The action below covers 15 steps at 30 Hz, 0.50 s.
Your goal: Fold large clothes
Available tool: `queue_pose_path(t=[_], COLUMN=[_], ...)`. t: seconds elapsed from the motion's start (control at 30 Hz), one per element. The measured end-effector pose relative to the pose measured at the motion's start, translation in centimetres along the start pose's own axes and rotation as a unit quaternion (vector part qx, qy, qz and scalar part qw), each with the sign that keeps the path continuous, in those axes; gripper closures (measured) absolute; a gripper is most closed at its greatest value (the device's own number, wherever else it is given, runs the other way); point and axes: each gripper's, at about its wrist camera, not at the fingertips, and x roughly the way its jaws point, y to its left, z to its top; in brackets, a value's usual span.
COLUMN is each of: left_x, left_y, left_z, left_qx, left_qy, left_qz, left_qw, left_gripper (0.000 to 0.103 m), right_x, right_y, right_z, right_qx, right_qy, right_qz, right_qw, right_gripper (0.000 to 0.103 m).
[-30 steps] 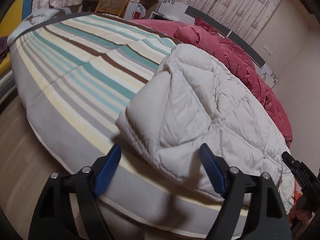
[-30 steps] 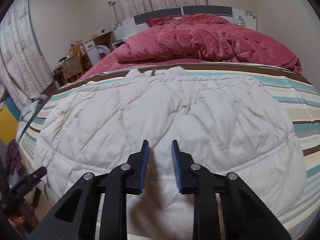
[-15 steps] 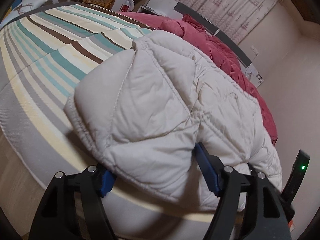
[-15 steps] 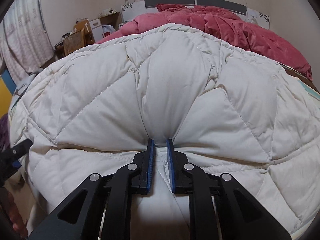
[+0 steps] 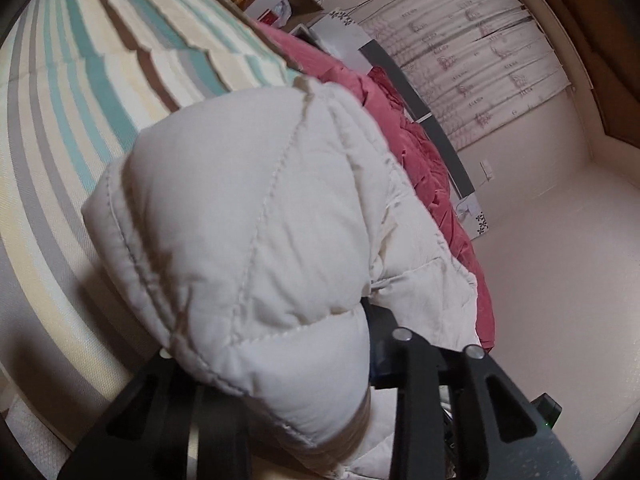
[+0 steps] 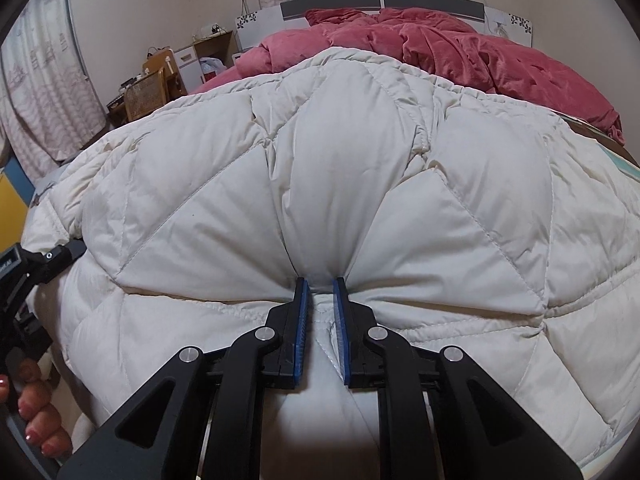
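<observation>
Change: both grippers have closed in on the jacket since a second ago; the left one, which hung open short of the bed's near edge, now has padded cloth bulging over its jaws.
Jacket: the cream quilted jacket (image 6: 328, 184) lies on the bed, bunched at the near edge and lifted into a hump (image 5: 248, 216) in the left wrist view.
Right gripper: the right gripper (image 6: 320, 292) is narrow, its blue pads pinching a fold of the jacket's hem.
Left gripper: the left gripper (image 5: 280, 360) is mostly buried under the jacket; cloth sits between its black arms, but the pads are hidden, so I cannot tell how tightly it grips.
Hand: a hand (image 6: 36, 412) with painted nails shows at the lower left of the right wrist view, on the other tool's handle.
Surface: a striped bedspread (image 5: 80, 92) in teal, cream, grey and brown covers the near part of the bed.
Far end of bed: a rumpled red duvet (image 6: 460, 56) is heaped against the grey and white headboard (image 6: 384, 0).
Room: patterned curtains (image 5: 472, 56) hang behind the headboard; a wicker-backed chair (image 6: 146, 94) and a small cabinet (image 6: 208, 52) stand by the far left corner of the bed; the walls are plain pale pink.
</observation>
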Motion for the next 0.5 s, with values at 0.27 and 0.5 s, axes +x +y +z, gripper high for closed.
queue_pose_path(t=[0.27, 0.5], left_x=[-2.3, -3.7], left_y=[-9.1, -17.4], left_z=[-0.1, -2.7], left_qx=[0.184, 0.348], left_qy=[-0.063, -0.08], left_qz=[-0.045, -0.087], left_qw=[0.9799, 0.9299], left_gripper=[0.081, 0.081], right_x=[0.0, -0.5], right_y=[0.0, -0.9], right_z=[-0.4, -0.2], right_qx=[0.005, 0.035], right_qy=[-0.01, -0.009], right_qz=[-0.005, 0.011], right_qw=[1.0, 0.999], right_gripper=[0.09, 0.09])
